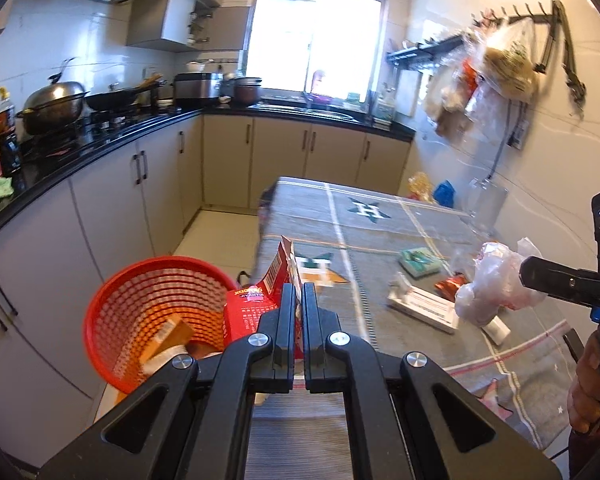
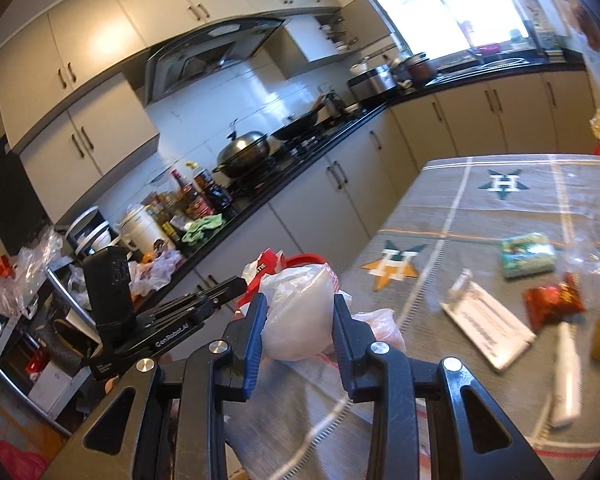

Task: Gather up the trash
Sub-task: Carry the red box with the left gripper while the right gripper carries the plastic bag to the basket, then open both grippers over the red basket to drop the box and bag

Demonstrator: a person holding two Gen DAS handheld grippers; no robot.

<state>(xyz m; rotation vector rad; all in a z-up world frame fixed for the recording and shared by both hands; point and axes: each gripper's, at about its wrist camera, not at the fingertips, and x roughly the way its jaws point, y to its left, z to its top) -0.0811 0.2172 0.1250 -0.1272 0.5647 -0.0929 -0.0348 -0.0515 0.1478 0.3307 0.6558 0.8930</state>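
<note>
In the left wrist view, the left gripper (image 1: 299,296) has its fingers pressed tight on a red snack bag (image 1: 260,300). The bag sticks up past the fingers. A red basket (image 1: 112,308) sits just left of them, with a box inside. Far to the right, the right gripper (image 1: 528,270) holds a crumpled plastic bag (image 1: 496,284).

In the right wrist view, the right gripper (image 2: 300,308) squeezes the plastic bag (image 2: 296,312) between its fingers, above the tabletop (image 2: 452,216). A white box (image 2: 488,320) and a red wrapper (image 2: 552,300) lie to the right.

We see grey star-patterned tablecloth table (image 2: 480,208) w/ green packet (image 2: 527,255), white flat box (image 2: 488,320), red foil wrapper (image 2: 553,303), white tube (image 2: 567,376).
</note>
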